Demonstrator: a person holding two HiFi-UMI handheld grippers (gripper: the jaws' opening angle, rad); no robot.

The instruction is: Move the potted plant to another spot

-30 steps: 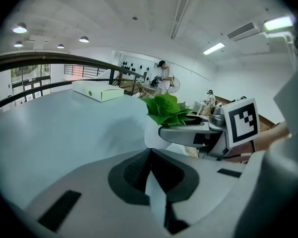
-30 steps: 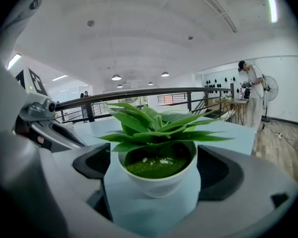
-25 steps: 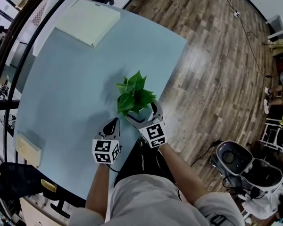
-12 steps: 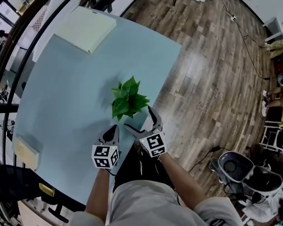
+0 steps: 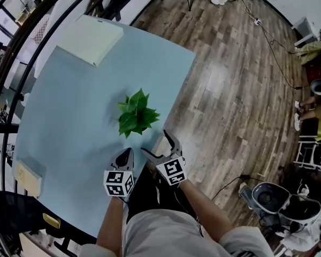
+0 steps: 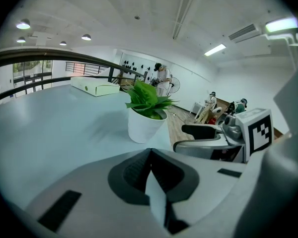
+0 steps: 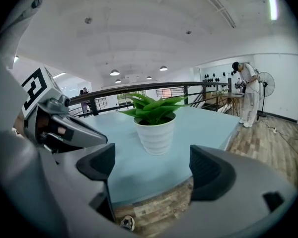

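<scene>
Potted plant on pale-blue table, right gripper empty, jaws wide but just narrowing, left gripper jaws together

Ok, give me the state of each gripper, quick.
Left gripper: closed, empty.
Right gripper: open, jaws just closing slightly, nothing between them; the potted plant stands free ahead of it.
</scene>
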